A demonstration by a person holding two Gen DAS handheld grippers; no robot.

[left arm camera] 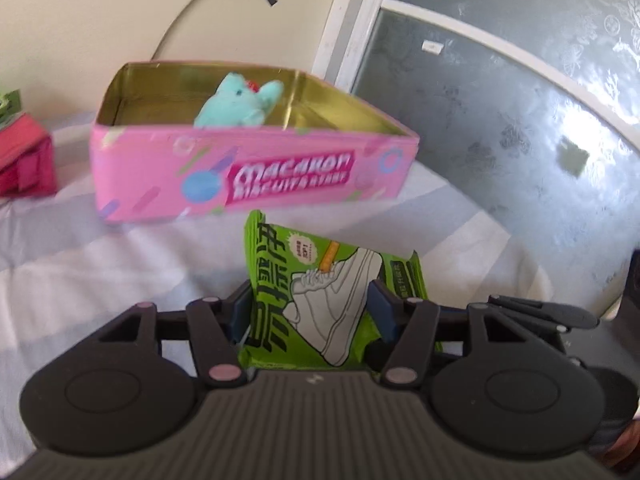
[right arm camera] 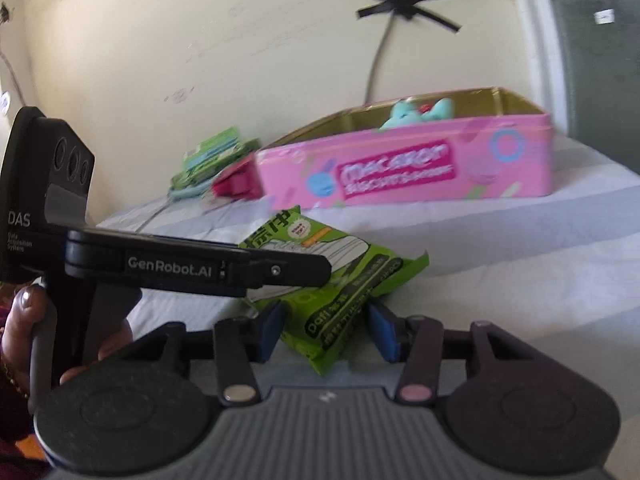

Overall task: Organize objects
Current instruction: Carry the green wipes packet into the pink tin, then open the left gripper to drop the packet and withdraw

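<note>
Left wrist view: the left gripper (left arm camera: 310,312) is seen closed on a green snack packet (left arm camera: 320,292), a crinkled glossy foil pouch printed with a white sneaker, clamped between the two blue pads (left arm camera: 382,312). Just beyond stands the pink tin (left arm camera: 248,176), rectangular, gold-lined and open-topped, with a turquoise plush toy (left arm camera: 240,104) inside. A red pouch (left arm camera: 24,160) lies far left on the pale striped bedsheet (left arm camera: 80,260).

Right wrist view: the right gripper (right arm camera: 326,328) is seen with its fingers parted on either side of the packet's near corner; contact cannot be told. The left gripper is visible crossing from the left, over the packet. Green cartons (right arm camera: 212,160) are stacked beyond the tin.

The packet is judged best lifted level over the tin's near wall and released beside the toy, a light grip being kept so the foil is not crushed.
</note>
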